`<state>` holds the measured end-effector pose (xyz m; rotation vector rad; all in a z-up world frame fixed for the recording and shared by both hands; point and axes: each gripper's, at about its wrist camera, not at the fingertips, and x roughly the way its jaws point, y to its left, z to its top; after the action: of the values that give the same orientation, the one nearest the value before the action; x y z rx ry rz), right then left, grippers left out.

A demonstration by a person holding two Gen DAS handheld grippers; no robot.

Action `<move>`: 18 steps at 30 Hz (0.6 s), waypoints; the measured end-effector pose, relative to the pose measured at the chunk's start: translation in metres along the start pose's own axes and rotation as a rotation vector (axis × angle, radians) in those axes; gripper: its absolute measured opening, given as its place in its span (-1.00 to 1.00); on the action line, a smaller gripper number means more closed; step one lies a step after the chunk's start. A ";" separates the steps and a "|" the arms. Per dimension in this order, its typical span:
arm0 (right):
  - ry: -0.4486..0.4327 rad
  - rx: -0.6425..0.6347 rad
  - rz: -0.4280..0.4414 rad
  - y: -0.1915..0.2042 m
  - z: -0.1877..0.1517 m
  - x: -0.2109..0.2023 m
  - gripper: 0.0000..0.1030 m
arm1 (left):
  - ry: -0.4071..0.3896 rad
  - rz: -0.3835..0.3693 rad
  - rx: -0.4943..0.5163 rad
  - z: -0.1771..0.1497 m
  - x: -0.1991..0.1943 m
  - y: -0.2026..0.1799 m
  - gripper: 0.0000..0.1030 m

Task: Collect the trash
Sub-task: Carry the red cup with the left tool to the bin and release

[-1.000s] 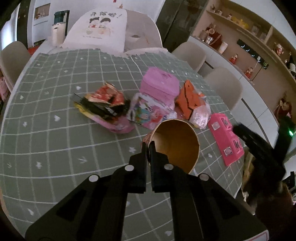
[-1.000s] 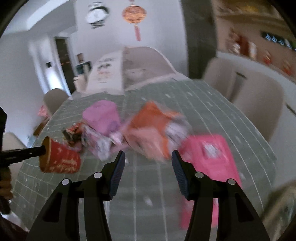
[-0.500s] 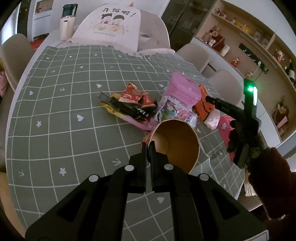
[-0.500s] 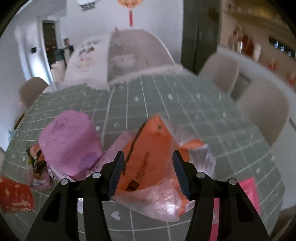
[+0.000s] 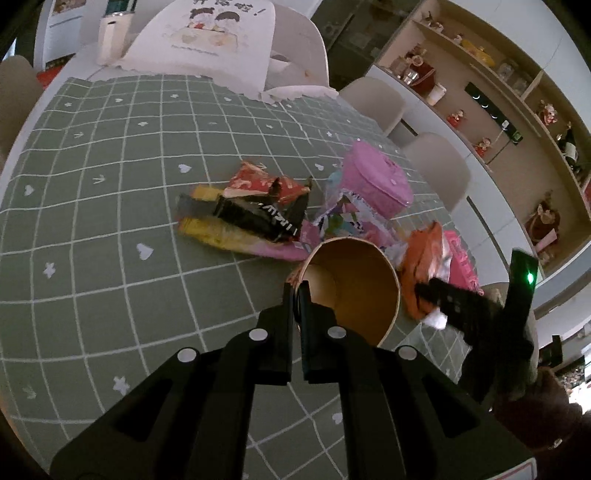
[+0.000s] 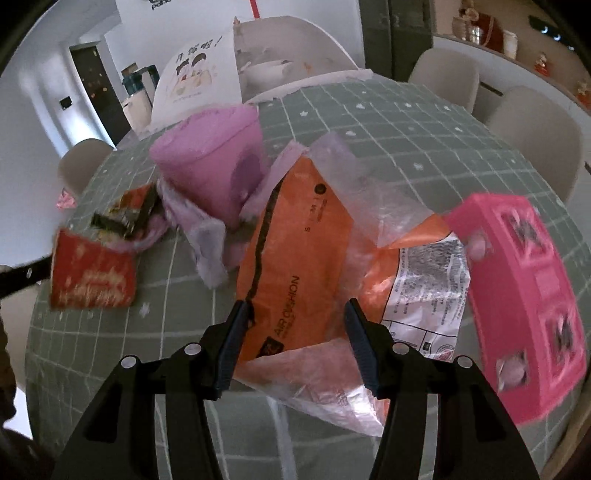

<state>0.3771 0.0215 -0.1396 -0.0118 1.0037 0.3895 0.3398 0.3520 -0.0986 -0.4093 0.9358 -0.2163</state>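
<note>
My left gripper (image 5: pixel 295 295) is shut on the rim of a red paper cup (image 5: pixel 354 288), its brown inside facing me; the cup also shows at the left in the right wrist view (image 6: pixel 92 273). My right gripper (image 6: pixel 295 325) is open, its jaws on either side of an orange plastic packet (image 6: pixel 295 251) on the green tablecloth. It also shows in the left wrist view (image 5: pixel 436 291), over the orange packet (image 5: pixel 421 258). Around it lie a purple cup (image 6: pixel 214 155), a pink box (image 6: pixel 524 288) and a pile of snack wrappers (image 5: pixel 251 210).
The round table (image 5: pixel 92 229) has a green checked cloth. Chairs (image 6: pixel 532 125) stand around it. A white printed paper (image 5: pixel 207 33) and a white canister (image 5: pixel 110 40) are at the far edge. Shelves (image 5: pixel 498 92) line the right wall.
My right gripper has moved forward and down until its open jaws stand around the orange packet. My left gripper keeps holding the cup, with the view shifted slightly.
</note>
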 end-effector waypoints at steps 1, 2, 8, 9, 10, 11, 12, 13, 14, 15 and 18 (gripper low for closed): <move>0.008 0.003 0.004 0.001 -0.003 0.002 0.12 | 0.002 -0.004 0.000 0.002 0.003 0.000 -0.94; 0.022 0.007 0.008 0.001 -0.004 0.005 0.15 | 0.007 -0.011 0.000 0.004 0.005 0.000 -0.94; 0.062 -0.080 -0.068 0.022 -0.010 0.020 0.48 | 0.017 -0.031 0.023 0.007 0.009 -0.003 -0.94; 0.066 -0.116 -0.096 0.027 -0.012 0.022 0.47 | 0.016 -0.031 0.027 0.008 0.009 -0.003 -0.94; 0.065 -0.117 -0.094 0.027 -0.013 0.021 0.47 | 0.016 -0.030 0.030 0.007 0.009 -0.003 -0.94; 0.064 -0.104 -0.090 0.025 -0.012 0.020 0.44 | 0.016 -0.029 0.031 0.007 0.009 -0.003 -0.94; 0.058 -0.097 -0.107 0.024 -0.012 0.018 0.24 | 0.018 -0.028 0.031 0.007 0.009 -0.003 -0.94; 0.050 -0.094 -0.117 0.022 -0.012 0.015 0.20 | 0.018 -0.029 0.032 0.007 0.008 -0.003 -0.94; 0.035 -0.089 -0.116 0.022 -0.010 0.010 0.09 | 0.015 -0.027 0.034 0.006 0.006 -0.004 -0.94; 0.010 -0.077 -0.122 0.020 -0.008 0.001 -0.06 | 0.013 -0.026 0.038 0.007 0.005 -0.004 -0.94; -0.064 -0.050 -0.111 0.017 0.000 -0.030 -0.52 | -0.002 -0.015 0.048 0.006 -0.002 -0.008 -0.94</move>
<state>0.3571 0.0276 -0.1120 -0.0989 0.9252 0.3116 0.3436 0.3465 -0.0909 -0.3723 0.9240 -0.2516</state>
